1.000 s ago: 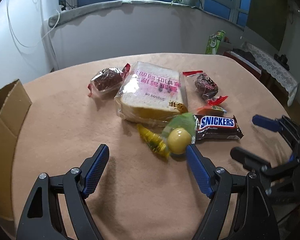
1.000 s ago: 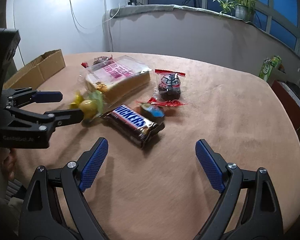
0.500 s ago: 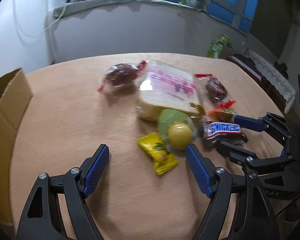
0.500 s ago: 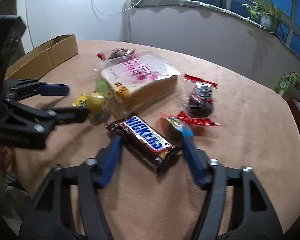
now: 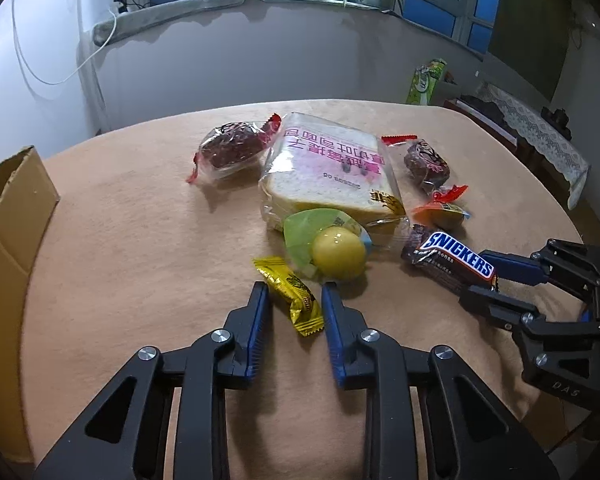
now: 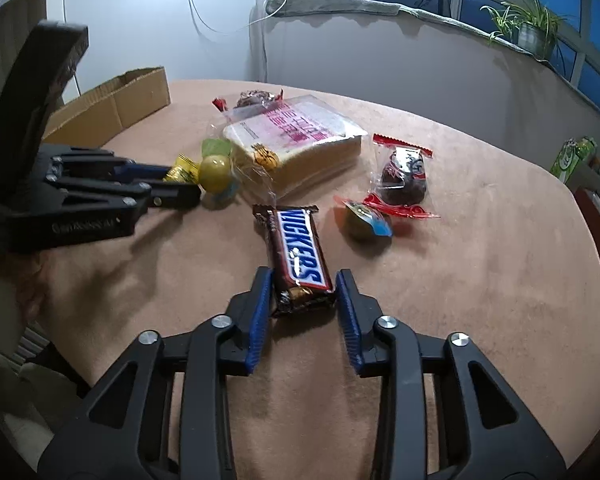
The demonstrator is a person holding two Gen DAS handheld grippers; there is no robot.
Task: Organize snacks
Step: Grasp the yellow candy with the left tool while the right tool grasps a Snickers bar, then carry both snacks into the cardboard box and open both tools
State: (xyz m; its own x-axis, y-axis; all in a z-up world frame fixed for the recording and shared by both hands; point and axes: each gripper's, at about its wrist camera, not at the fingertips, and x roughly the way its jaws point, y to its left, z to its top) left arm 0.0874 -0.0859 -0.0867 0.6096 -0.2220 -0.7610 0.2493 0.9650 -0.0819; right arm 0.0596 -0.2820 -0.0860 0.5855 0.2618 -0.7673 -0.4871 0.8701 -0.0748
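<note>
A yellow wrapped candy [image 5: 296, 296] lies on the tan table [image 5: 120, 240] between the fingers of my left gripper [image 5: 294, 288]. Its jaws are closing around the candy, with thin gaps still showing at the pads. A Snickers bar [image 6: 298, 248] lies lengthwise in my right gripper [image 6: 303, 276], whose jaws are closing with both pads against the near end of the wrapper. From the left wrist view the right gripper [image 5: 476, 276] sits at the Snickers bar [image 5: 452, 260]. The right wrist view shows the left gripper [image 6: 184, 182] around the candy [image 6: 180, 168].
Behind the candy lie a yellow ball snack in green wrap [image 5: 338, 254], a bagged bread loaf [image 5: 332, 168], two brown cakes [image 5: 230, 148] [image 5: 426, 160] and a jelly cup [image 5: 444, 212]. An open cardboard box [image 5: 12, 208] stands at the table's left edge.
Both grippers narrowed from wide open: the left onto the yellow candy, the right onto the Snickers bar. The Snickers bar now lies in line with the right fingers.
</note>
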